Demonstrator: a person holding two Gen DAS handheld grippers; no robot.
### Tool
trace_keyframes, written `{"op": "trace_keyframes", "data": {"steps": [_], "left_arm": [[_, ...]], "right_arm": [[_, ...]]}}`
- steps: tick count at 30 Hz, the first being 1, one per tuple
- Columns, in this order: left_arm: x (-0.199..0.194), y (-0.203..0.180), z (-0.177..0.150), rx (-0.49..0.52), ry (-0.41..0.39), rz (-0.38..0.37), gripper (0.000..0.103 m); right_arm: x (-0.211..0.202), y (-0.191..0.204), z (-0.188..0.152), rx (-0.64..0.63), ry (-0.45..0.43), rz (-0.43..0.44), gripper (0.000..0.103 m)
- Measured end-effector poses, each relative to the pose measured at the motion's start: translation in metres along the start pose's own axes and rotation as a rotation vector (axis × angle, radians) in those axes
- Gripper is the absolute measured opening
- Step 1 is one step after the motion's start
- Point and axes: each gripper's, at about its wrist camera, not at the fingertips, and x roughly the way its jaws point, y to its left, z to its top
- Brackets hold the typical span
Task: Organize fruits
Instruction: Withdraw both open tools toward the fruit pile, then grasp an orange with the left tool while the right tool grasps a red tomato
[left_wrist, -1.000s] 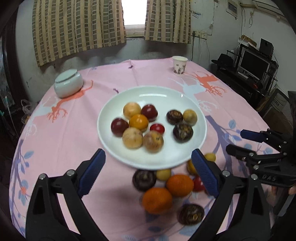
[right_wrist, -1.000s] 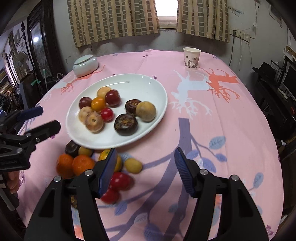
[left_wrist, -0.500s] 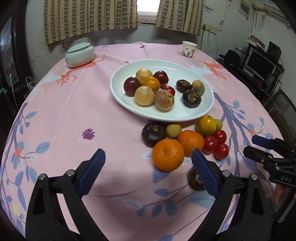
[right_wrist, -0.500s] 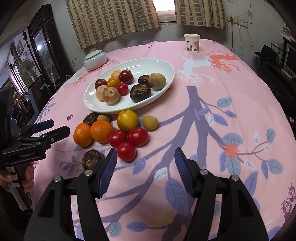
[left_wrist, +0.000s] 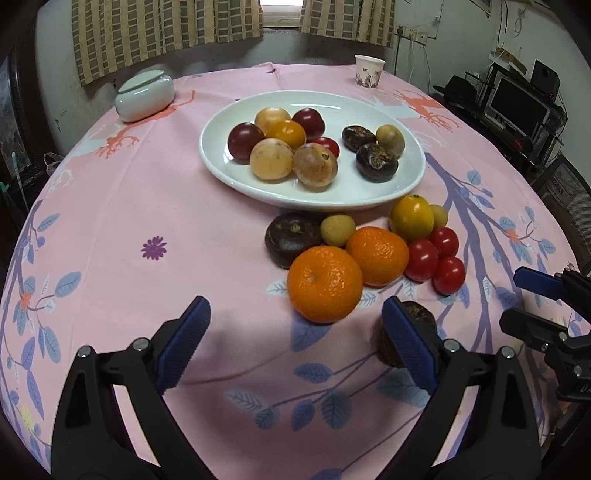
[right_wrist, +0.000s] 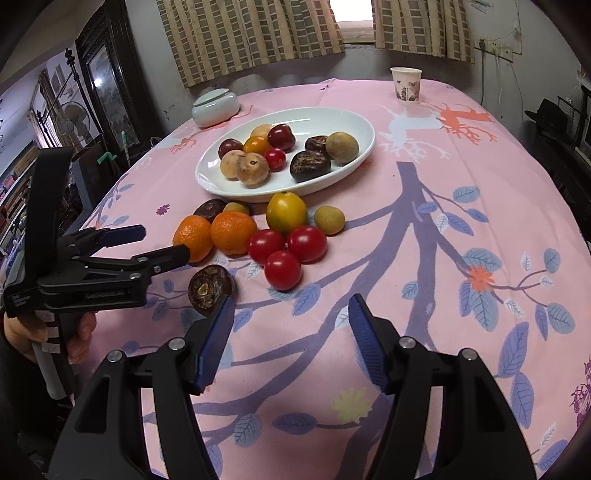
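A white oval plate (left_wrist: 406, 184) (right_wrist: 354, 162) holds several fruits. In front of it on the pink cloth lie two oranges (left_wrist: 325, 282) (right_wrist: 232, 232), a yellow fruit (left_wrist: 412, 218) (right_wrist: 286, 212), three red tomatoes (left_wrist: 448, 275) (right_wrist: 282, 269), small green-yellow fruits (right_wrist: 329, 219) and dark brown fruits (left_wrist: 291, 238) (right_wrist: 209, 288). My left gripper (left_wrist: 295, 336) is open and empty, just short of the near orange; it also shows in the right wrist view (right_wrist: 159, 243). My right gripper (right_wrist: 291, 332) is open and empty, short of the tomatoes; it also shows in the left wrist view (left_wrist: 532, 302).
A white lidded jar (left_wrist: 144, 96) (right_wrist: 215, 107) stands at the back left of the round table. A paper cup (left_wrist: 368, 72) (right_wrist: 406, 83) stands at the back. Furniture and electronics (left_wrist: 517, 103) stand to the right, a dark cabinet (right_wrist: 107, 88) to the left.
Both grippers have drawn back toward the table's near edge and lowered, so the loose fruits now lie in front of the fingers. Both stay open. No fruit has moved.
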Motion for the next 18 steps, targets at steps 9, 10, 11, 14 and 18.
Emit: {"op": "trace_keyframes", "data": {"steps": [9, 10, 11, 14, 18], "left_arm": [[0.025, -0.002, 0.005, 0.014, 0.048, -0.053, 0.071], [0.029, -0.002, 0.006, 0.015, 0.058, -0.058, 0.065], [0.029, -0.003, 0.007, 0.023, 0.050, -0.048, 0.065], [0.032, -0.008, 0.009, 0.053, 0.051, -0.046, 0.063], [0.031, -0.014, 0.008, 0.085, 0.040, -0.073, 0.047]], "right_arm": [[0.006, -0.006, 0.005, 0.021, 0.013, 0.059, 0.065], [0.007, -0.005, 0.006, 0.021, 0.017, 0.066, 0.065], [0.007, -0.005, 0.007, 0.018, 0.017, 0.071, 0.065], [0.008, -0.002, 0.010, 0.001, 0.016, 0.081, 0.065], [0.014, 0.000, 0.012, -0.007, 0.033, 0.074, 0.065]]}}
